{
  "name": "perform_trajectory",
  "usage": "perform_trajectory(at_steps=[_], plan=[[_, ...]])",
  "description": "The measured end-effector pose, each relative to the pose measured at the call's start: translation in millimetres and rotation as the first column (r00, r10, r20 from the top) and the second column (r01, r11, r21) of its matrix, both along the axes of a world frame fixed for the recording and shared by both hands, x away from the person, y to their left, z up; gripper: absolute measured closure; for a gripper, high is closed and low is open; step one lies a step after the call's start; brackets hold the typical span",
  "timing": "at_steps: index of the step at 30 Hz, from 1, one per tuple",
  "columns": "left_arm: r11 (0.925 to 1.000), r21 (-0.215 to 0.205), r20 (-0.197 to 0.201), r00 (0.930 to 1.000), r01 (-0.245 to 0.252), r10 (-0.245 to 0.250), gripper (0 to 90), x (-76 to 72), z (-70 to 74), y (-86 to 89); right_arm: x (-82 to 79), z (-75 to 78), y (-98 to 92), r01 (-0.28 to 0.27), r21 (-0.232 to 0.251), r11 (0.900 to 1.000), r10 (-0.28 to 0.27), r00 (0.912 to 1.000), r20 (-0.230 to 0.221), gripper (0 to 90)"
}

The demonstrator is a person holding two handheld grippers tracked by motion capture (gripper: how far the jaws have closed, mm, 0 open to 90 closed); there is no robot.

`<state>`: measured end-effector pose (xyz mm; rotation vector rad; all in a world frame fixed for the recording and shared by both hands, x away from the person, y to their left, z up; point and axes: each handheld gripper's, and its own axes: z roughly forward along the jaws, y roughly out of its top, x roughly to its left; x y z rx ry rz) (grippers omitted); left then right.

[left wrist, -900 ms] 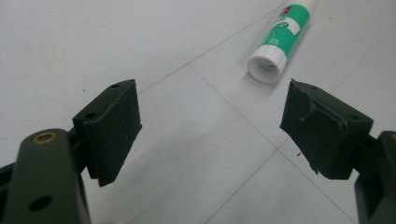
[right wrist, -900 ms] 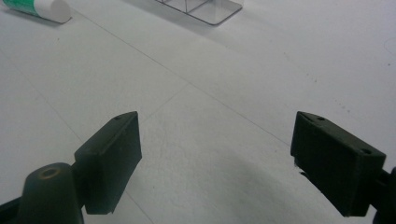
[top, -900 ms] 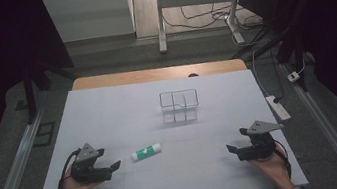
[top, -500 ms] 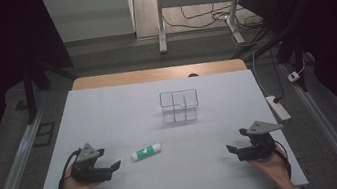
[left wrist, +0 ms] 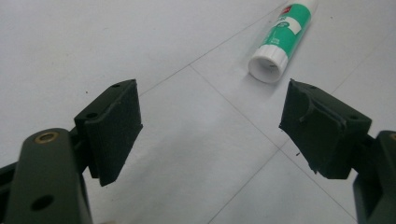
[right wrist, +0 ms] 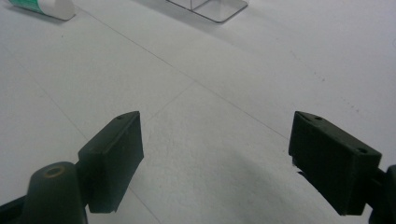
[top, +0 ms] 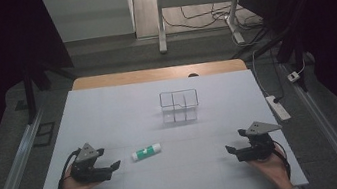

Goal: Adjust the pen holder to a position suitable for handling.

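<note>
A green and white glue stick (top: 146, 152) lies on its side on the white table (top: 178, 174), left of centre. My left gripper (top: 115, 168) rests near the front left, open, its jaws pointing right, a short way left of the stick. In the left gripper view the glue stick (left wrist: 279, 42) lies just beyond the wide-apart jaws, white end toward me. My right gripper (top: 230, 152) sits at the front right, open, jaws pointing left with nothing between them. A clear acrylic holder with compartments (top: 179, 106) stands behind the middle; its base (right wrist: 210, 8) shows at the top of the right gripper view.
A wooden strip (top: 158, 73) edges the table's far side. A power strip (top: 278, 107) lies off the right edge on the floor, with cables and desk legs (top: 160, 20) beyond. Metal rails run along both sides of the table.
</note>
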<state>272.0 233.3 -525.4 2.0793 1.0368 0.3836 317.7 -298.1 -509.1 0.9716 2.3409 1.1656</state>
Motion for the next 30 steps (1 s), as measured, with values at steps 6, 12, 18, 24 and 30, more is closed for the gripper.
perform_trajectory(at_steps=[6, 12, 18, 24, 30], plan=[[1.0000, -0.003, 0.011, 0.9999, 0.009, -0.009, 20.5, -0.3, 4.5, -0.4, -0.2, 0.1, 1.6, -0.005, -0.002, 1.000, 0.005, 1.0000, 0.002, 17.3], [0.9997, 0.003, 0.009, 0.9997, 0.023, -0.023, 20.8, 1.1, 7.2, -2.3, -0.3, -0.2, 2.3, -0.010, -0.003, 1.000, 0.010, 0.9999, -0.002, 17.4], [0.9981, 0.023, 0.004, 0.9984, 0.057, -0.057, 20.8, 4.5, 13.5, -8.7, -0.5, -0.6, 2.8, -0.015, -0.008, 1.000, 0.015, 0.9999, -0.003, 17.5], [0.9961, 0.041, 0.000, 0.9969, 0.078, -0.078, 20.6, 5.4, 14.9, -13.4, -1.1, 1.6, 5.7, -0.026, -0.002, 1.000, 0.026, 0.9997, -0.002, 17.7], [0.9958, 0.048, -0.005, 0.9970, 0.078, -0.078, 20.4, 5.1, 14.4, -12.5, 12.9, 11.3, 20.4, -0.010, 0.015, 1.000, 0.010, 0.9997, 0.021, 21.4]])
